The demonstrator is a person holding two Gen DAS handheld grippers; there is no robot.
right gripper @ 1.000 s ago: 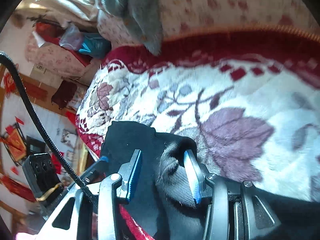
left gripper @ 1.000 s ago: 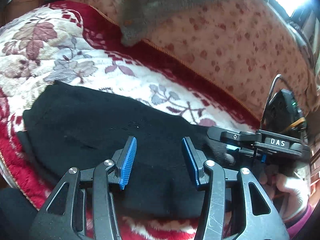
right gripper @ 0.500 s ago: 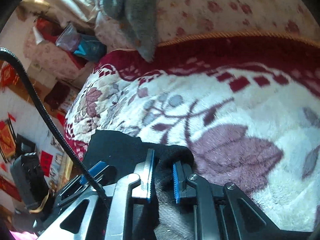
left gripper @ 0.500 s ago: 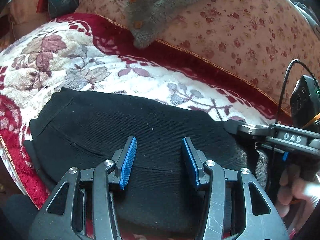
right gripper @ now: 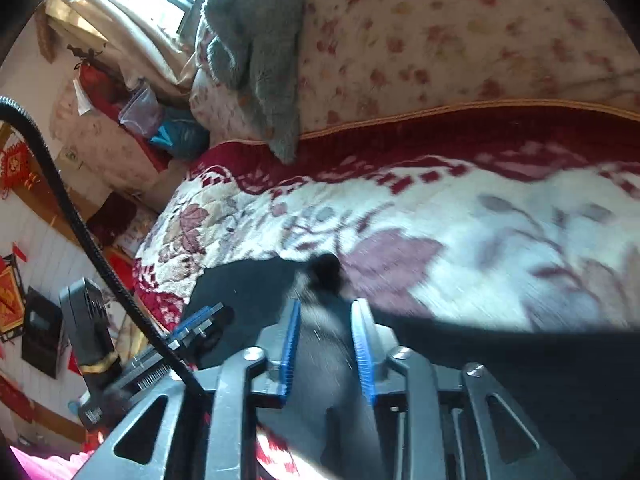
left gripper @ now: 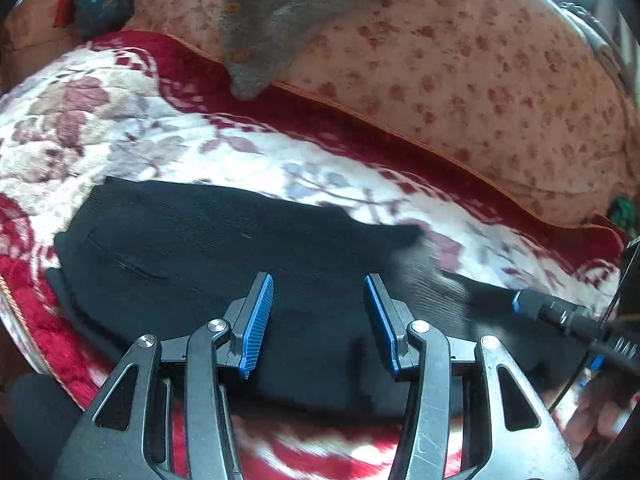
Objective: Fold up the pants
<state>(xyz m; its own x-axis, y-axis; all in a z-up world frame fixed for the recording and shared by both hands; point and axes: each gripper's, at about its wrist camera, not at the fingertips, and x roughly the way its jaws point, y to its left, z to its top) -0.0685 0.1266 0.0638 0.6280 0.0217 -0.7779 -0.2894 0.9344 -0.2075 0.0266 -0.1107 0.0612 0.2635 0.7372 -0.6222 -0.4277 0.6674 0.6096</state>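
Here I have the black pants (left gripper: 224, 264) lying on the floral blanket (left gripper: 120, 136) of the bed, their far edge running across the white field with bare blanket beyond it up to the red border and the gold-piped seam of the spotted cushion (left gripper: 460, 80). The near edge sits close to the blanket's red rim, so little room remains on my side. My left gripper (left gripper: 319, 320) hovers over the pants with its jaws spread wide and nothing between the blue ribbed pads (left gripper: 256, 328). My right gripper (right gripper: 325, 344) has its jaws drawn in on a bunched fold of the pants at their right end, the cloth rising between the pads (right gripper: 291, 352) to a dark rounded tip. Half a second ago that fold stood further toward the left gripper; now it is pulled out rightward and smeared with motion, and the pants look flatter and longer. The fabric is fine-ribbed knit, matte. A fuzzy grey garment (left gripper: 272, 32) droops over the cushion, well apart from the pants.
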